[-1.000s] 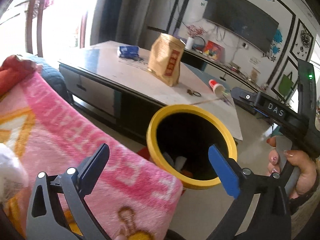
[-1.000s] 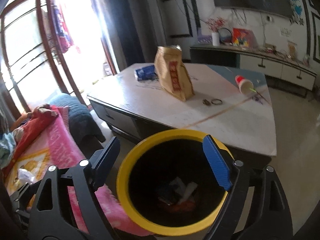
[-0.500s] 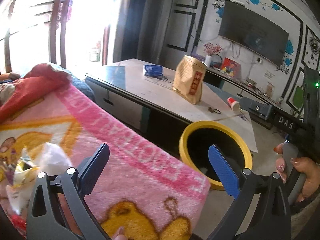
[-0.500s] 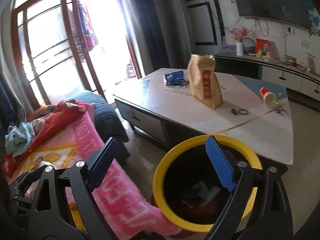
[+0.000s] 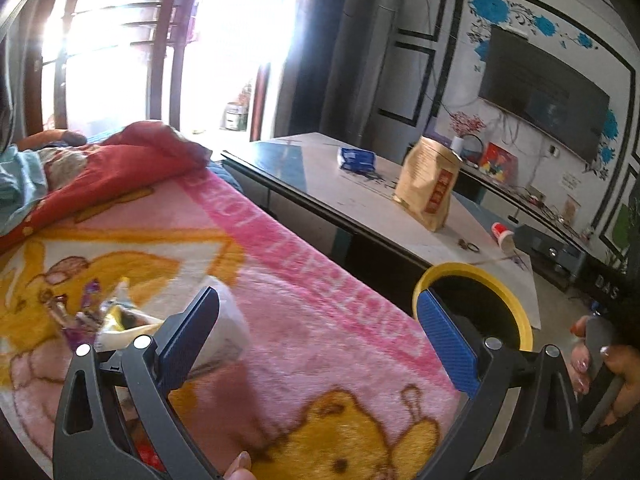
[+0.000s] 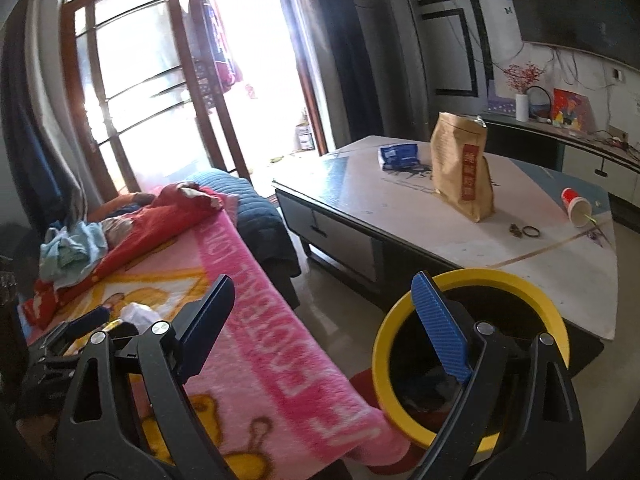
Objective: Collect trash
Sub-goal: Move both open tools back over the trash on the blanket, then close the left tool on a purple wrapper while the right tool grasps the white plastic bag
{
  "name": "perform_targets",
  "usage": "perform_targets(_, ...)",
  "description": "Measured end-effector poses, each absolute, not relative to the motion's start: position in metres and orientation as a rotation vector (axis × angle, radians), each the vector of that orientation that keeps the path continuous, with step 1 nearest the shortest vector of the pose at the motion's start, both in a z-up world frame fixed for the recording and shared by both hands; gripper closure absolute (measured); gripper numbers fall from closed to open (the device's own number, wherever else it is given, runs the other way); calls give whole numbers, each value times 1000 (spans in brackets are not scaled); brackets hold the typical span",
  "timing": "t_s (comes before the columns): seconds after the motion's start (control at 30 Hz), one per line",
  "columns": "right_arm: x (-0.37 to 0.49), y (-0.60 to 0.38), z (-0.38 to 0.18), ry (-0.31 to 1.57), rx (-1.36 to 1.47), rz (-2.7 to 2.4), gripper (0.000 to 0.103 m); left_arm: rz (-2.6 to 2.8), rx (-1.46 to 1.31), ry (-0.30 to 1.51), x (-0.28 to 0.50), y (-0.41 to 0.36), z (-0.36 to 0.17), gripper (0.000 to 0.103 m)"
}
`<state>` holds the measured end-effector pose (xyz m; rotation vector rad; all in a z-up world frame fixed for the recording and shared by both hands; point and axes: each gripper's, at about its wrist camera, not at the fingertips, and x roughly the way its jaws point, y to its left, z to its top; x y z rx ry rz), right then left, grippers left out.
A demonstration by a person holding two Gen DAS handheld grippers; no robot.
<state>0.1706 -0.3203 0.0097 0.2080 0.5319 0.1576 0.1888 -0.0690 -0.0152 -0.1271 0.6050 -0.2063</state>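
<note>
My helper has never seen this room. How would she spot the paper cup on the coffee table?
Find the big white coffee table in front of the TV wall. Past the tall brown paper bag standing mid-table, the paper cup lies on its side near the far edge. It alone is red and white; the other small item is a flat blue packet.

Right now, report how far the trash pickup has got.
Done: some trash already lies inside the yellow bin. In hand: nothing; the left tool and right tool are both open and empty. Left: the crumpled wrappers on the pink blanket, and the tipped paper cup on the coffee table.
</note>
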Motion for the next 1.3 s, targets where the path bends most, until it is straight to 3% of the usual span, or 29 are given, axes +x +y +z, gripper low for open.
perform_targets(1.3, 178, -174, -11, 648, 114, 462, 21, 141, -291, 601, 168, 98, -26, 7)
